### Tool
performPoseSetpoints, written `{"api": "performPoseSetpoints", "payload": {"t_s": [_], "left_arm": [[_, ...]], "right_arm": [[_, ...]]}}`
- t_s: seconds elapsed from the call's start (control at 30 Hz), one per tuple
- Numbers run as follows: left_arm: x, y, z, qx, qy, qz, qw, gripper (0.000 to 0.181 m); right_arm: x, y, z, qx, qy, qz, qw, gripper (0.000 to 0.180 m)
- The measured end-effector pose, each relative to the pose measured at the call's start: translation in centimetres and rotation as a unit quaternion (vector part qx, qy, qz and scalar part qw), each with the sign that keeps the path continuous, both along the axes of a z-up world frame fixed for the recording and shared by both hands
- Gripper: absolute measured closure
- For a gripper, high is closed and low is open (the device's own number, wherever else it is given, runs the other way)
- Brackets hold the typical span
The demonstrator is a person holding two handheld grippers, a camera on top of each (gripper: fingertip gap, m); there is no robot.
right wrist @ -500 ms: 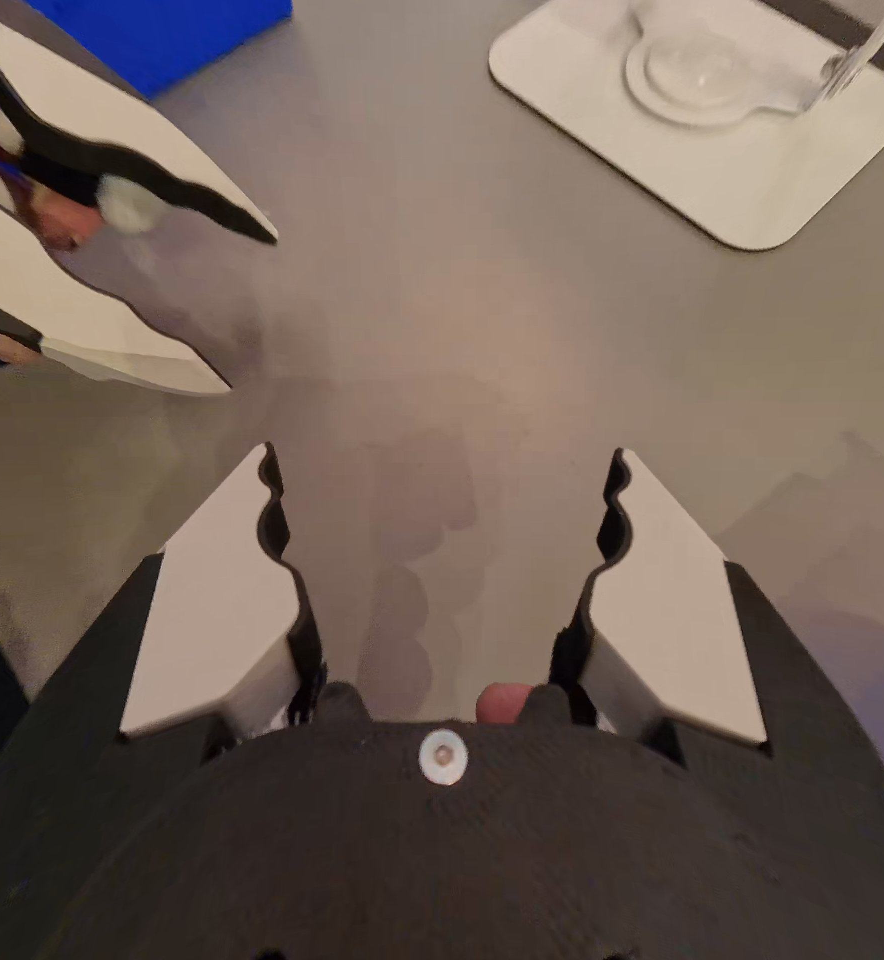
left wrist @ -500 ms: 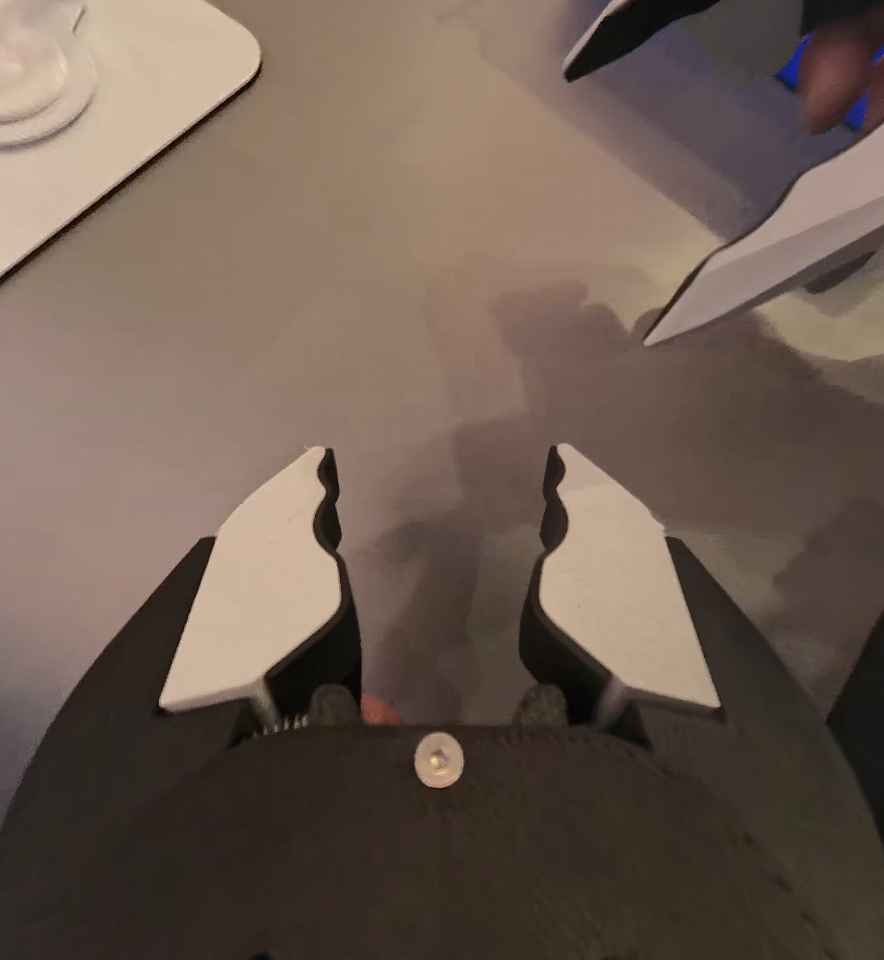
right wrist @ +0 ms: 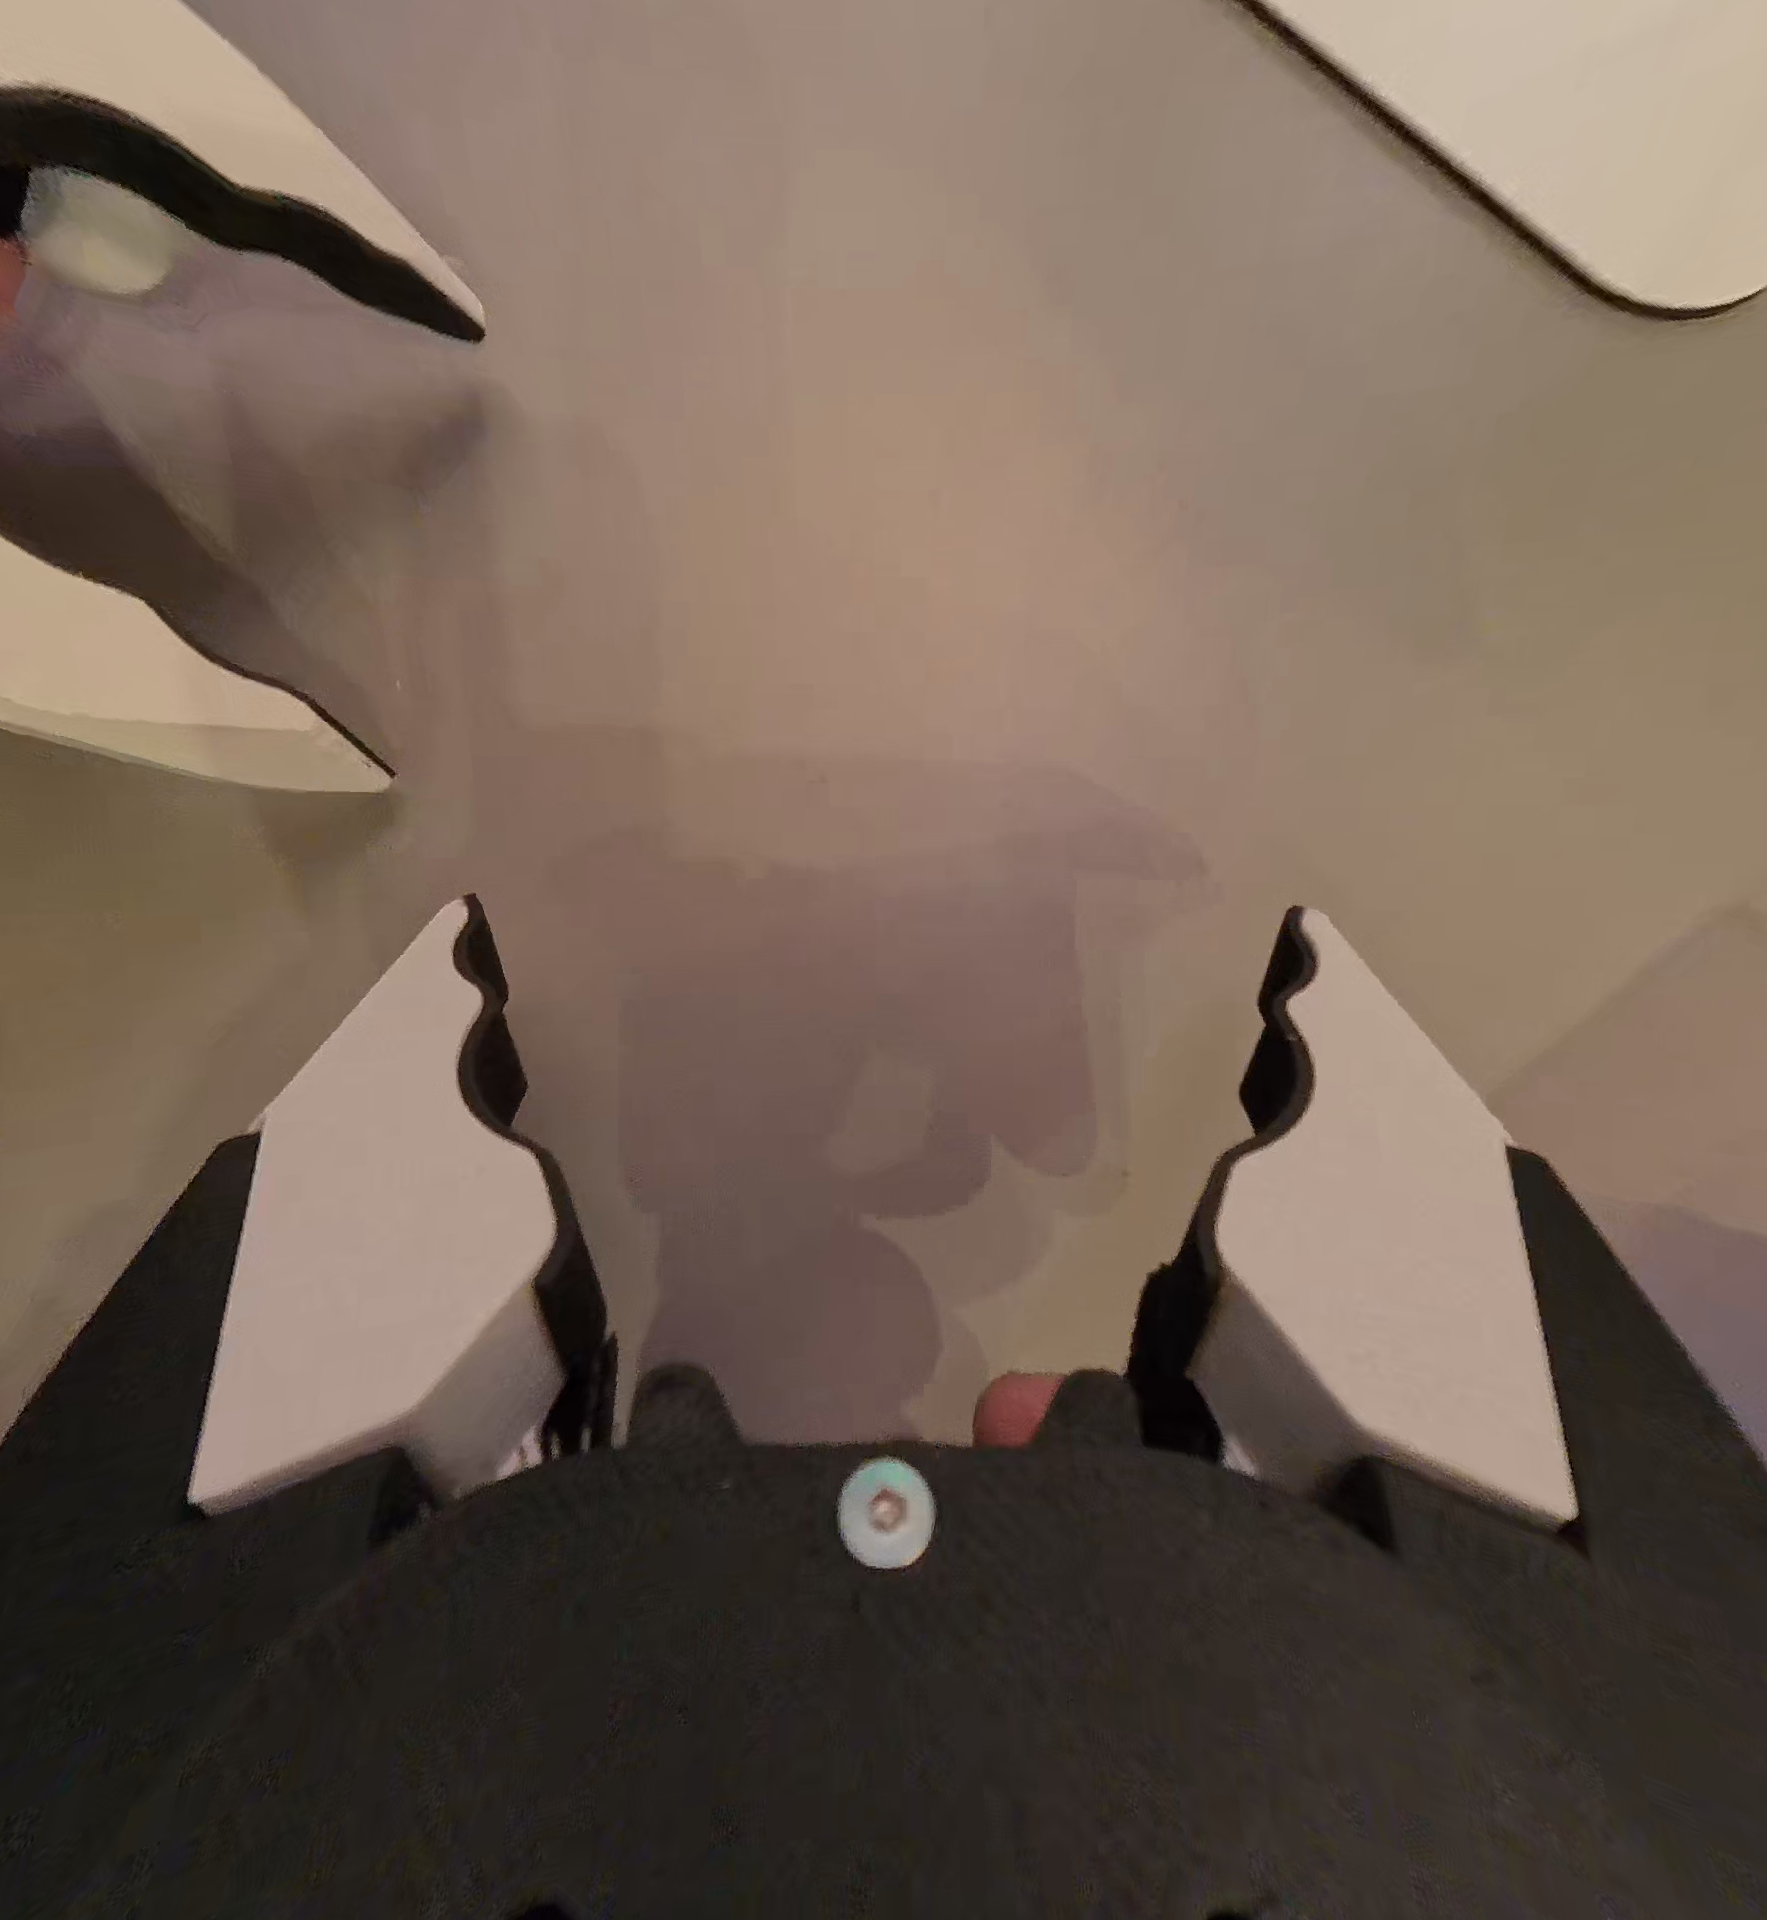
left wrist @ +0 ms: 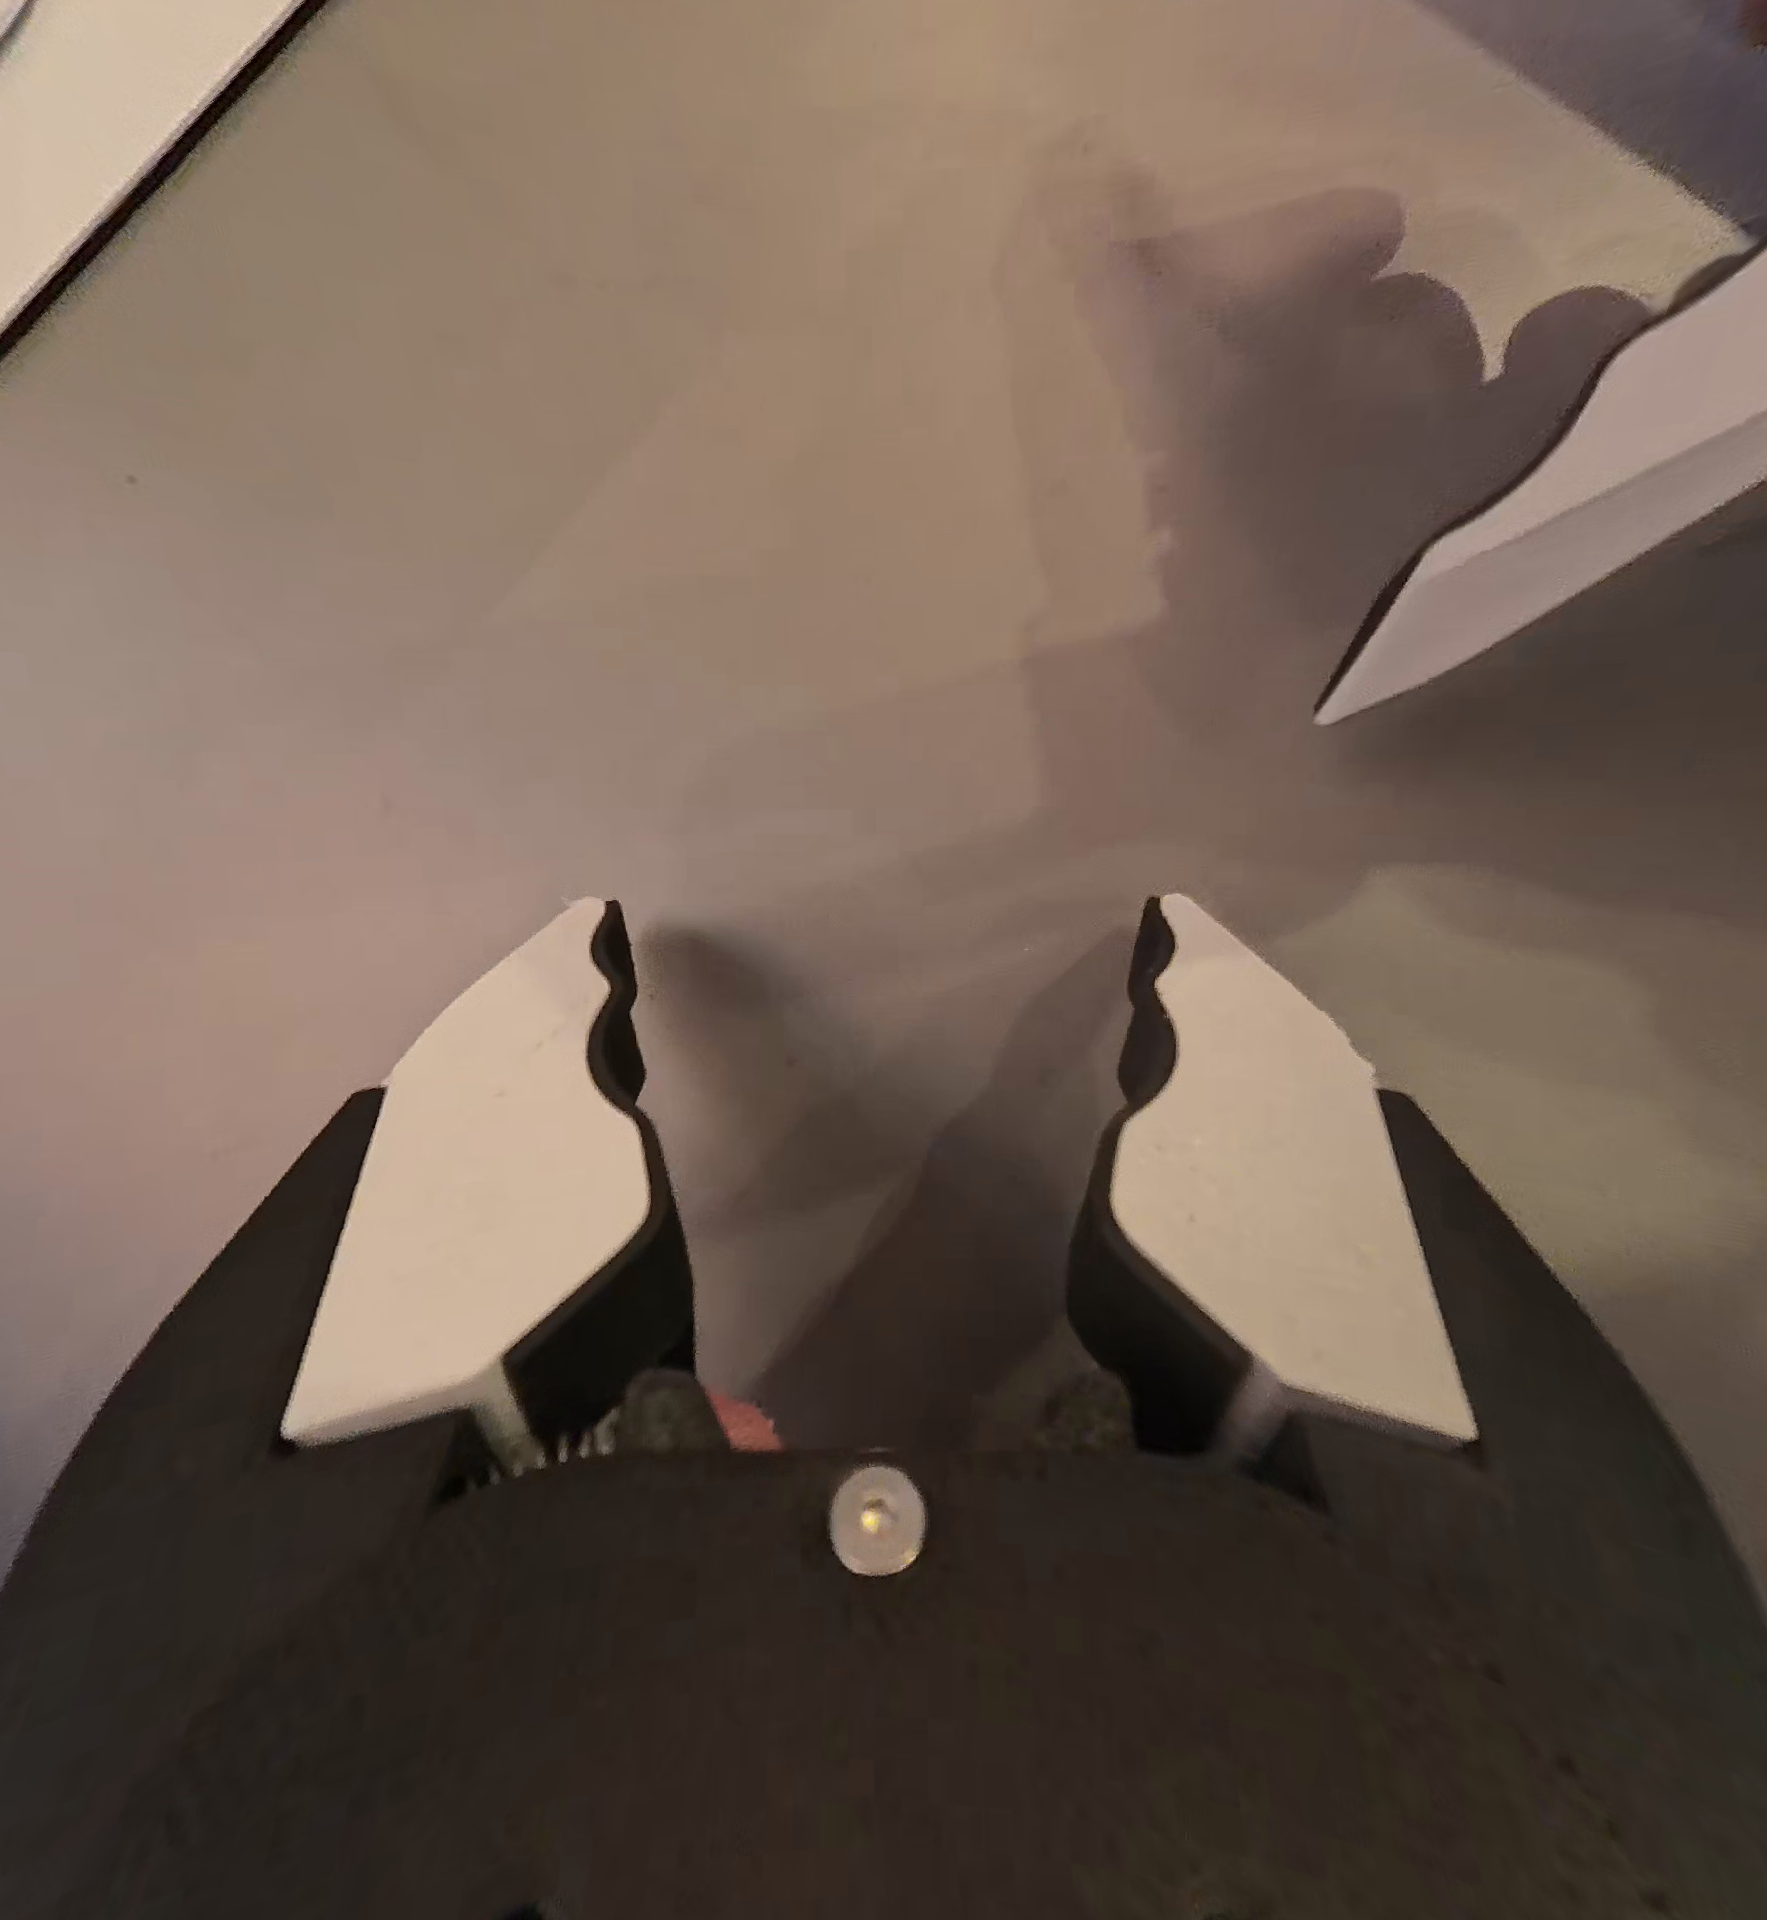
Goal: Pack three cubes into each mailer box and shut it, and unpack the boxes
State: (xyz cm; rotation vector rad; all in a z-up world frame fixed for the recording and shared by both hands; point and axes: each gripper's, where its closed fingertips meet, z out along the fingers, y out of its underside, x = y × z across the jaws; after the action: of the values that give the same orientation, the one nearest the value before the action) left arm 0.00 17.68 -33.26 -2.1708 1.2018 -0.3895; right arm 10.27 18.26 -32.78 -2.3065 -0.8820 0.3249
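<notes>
Left claw (left wrist: pixel 884 914), black body with white fingers: spread apart, empty, low over the plain grey bench (left wrist: pixel 567 623). Right claw (right wrist: pixel 884 920), same build: also spread wide, gripping nothing, pointed at the same bare grey surface. Each visible in the other's view as white fingers entering from the side, near but not touching.

White flat board with rounded corners and a dark edge (right wrist: pixel 1606 135) lying on the bench ahead, cropped by the frame in both views; purpose unclear.

No cubes and no mailer boxes in either view, so their whereabouts cannot be told from here. A sliver of blue at the lower left edge of the left wrist view, possibly a cube or box, too small to say.

Progress hard to judge: nothing packed, shut or unpacked in sight, and both claws free. Probably between steps or at either end of the job, with a reach toward the boxes or cubes the likely next need.
</notes>
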Motion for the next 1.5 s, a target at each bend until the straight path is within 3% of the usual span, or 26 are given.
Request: {"api": "performPoseSetpoints", "payload": {"t_s": [0.33,0.43,0.57,0.7,0.83,1.07,1.27,1.5], "left_arm": [[-0.1,-0.3,3.5,0.046,-0.014,-0.04,0.998,0.091],[-1.9,0.2,7.3,0.092,-0.029,-0.052,0.994,0.09],[-6.4,1.3,14.9,0.189,-0.055,-0.067,0.978,0.094],[-14.7,3.7,18.6,0.265,0.045,-0.085,0.959,0.09],[-20.9,6.1,17.9,0.242,0.124,-0.136,0.953,0.081],[-25.6,10.0,10.9,0.097,0.254,-0.233,0.933,0.053],[-27.6,12.4,7.4,0.029,0.297,-0.263,0.918,0.048],[-28.2,13.3,6.0,0.003,0.32,-0.271,0.908,0.045]], "right_arm": [[0.7,-0.4,-0.8,-0.008,-0.007,0.003,1.0,0.038],[0.9,-0.4,-0.8,-0.007,-0.005,0.002,1.0,0.038],[0.7,-0.6,-0.6,-0.005,0.002,0.007,1.0,0.039],[0.4,-0.8,-0.6,-0.008,0.005,0.015,1.0,0.039],[0.2,-0.9,-0.5,-0.008,0.01,0.019,1.0,0.039],[0.3,-1.0,-0.8,-0.014,0.007,0.016,1.0,0.039],[0.4,-0.9,-1.1,-0.02,0.008,0.013,1.0,0.04],[0.3,-0.8,-1.2,-0.021,0.008,0.015,1.0,0.039]]}}
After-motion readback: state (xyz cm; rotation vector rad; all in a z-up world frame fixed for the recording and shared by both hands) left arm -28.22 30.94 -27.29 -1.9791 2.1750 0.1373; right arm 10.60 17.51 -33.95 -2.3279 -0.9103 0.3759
